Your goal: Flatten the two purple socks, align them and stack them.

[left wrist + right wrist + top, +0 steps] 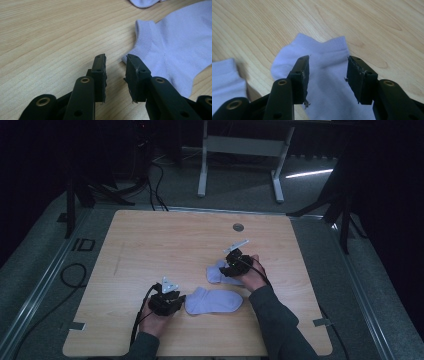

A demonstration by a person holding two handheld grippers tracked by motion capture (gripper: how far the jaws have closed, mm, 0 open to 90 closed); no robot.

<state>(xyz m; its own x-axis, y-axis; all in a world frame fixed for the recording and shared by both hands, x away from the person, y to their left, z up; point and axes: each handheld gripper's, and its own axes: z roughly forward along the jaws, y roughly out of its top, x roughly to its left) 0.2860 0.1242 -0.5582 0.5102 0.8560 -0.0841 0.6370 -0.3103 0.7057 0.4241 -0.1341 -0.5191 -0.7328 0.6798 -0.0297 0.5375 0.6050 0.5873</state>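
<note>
Both socks (180, 47) (329, 82) are soft, matt, pale lilac knit cloth with ribbed cuffs; the table (165, 245) is smooth light wood-grain; the gripper jaws look matt black plastic.

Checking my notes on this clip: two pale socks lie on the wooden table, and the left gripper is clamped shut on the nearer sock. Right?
Not quite. In the left gripper view the left gripper stands open beside the nearer sock's cuff, with bare table between its jaws.

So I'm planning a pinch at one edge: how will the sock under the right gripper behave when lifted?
The sock lies flat and thin on the table, so it will probably droop limply from a pinch. It looks like soft knit, likely light and not slippery. Pushed, it would probably bunch rather than slide whole.
</note>
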